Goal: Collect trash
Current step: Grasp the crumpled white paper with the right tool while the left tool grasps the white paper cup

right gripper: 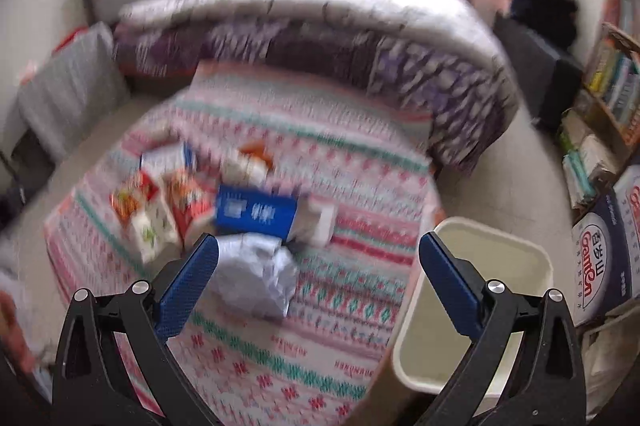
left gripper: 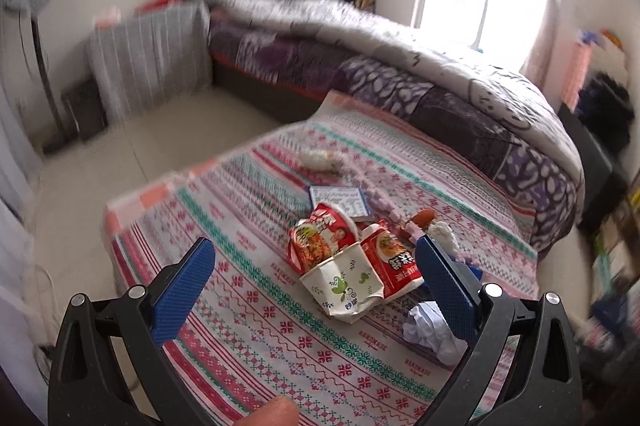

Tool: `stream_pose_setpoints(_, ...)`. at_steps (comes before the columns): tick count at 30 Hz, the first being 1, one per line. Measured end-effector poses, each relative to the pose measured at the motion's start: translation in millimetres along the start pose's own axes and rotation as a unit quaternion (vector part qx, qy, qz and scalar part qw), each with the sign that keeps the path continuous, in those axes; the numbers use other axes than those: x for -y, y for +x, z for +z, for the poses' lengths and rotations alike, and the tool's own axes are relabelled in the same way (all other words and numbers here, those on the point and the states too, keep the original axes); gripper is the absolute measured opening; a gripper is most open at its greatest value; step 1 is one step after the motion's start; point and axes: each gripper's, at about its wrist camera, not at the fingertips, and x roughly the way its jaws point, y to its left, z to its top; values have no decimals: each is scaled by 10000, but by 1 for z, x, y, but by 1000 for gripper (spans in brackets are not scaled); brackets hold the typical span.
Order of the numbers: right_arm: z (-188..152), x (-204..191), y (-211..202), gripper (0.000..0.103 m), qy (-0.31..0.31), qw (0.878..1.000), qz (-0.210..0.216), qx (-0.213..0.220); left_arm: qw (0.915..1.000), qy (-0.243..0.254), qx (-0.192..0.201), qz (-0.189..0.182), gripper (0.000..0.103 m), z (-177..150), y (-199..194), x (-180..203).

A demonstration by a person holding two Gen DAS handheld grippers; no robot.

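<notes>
Left gripper (left gripper: 316, 268) and right gripper (right gripper: 318, 262) gape wide, holding nothing

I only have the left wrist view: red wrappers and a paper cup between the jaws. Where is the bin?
Observer: A cream bin stands on the floor beside the patterned table, at its right edge in the right wrist view.
Operator: Anything in it?
Observer: The part of its inside that shows looks bare; the bottom is hidden.
Operator: Is the right gripper carrying something?
Observer: No, the right gripper is open, jaws wide apart, above a crumpled white paper.
Operator: What lies just past that paper?
Observer: A blue box, lying flat, with a blurred pale packet at its right end.
</notes>
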Motion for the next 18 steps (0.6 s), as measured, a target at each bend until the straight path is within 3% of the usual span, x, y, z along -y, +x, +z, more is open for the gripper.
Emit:
stream_pose_setpoints(4,-9,-26,33,96,-833,9933,312,-742,9974,-317,-630,-128,97,12,34,-27)
stream_pose_setpoints(7,-18,-41,53,96,-1217,9863,366,-1047,9918,-462,-1142,-352,97,11,61,-40)
stream_pose_setpoints(9,-17,-45,64,96,-1203,9843,425,-1216,9860,-545,-1498,-496,97,6,79,-43)
stream_pose_setpoints(12,-14,-50,84,96,-1140,9823,457,-1416,9813,-582,-1805,-340,97,-2,98,-42)
stream_pose_setpoints(17,-8,-51,116,96,-1069,9793,396,-1675,9724,-928,-2091,-450,97,-7,121,-40)
stream_pose_setpoints(18,-5,-53,121,88,-1027,9790,455,-1704,9717,-972,-2104,-457,97,-7,125,-40)
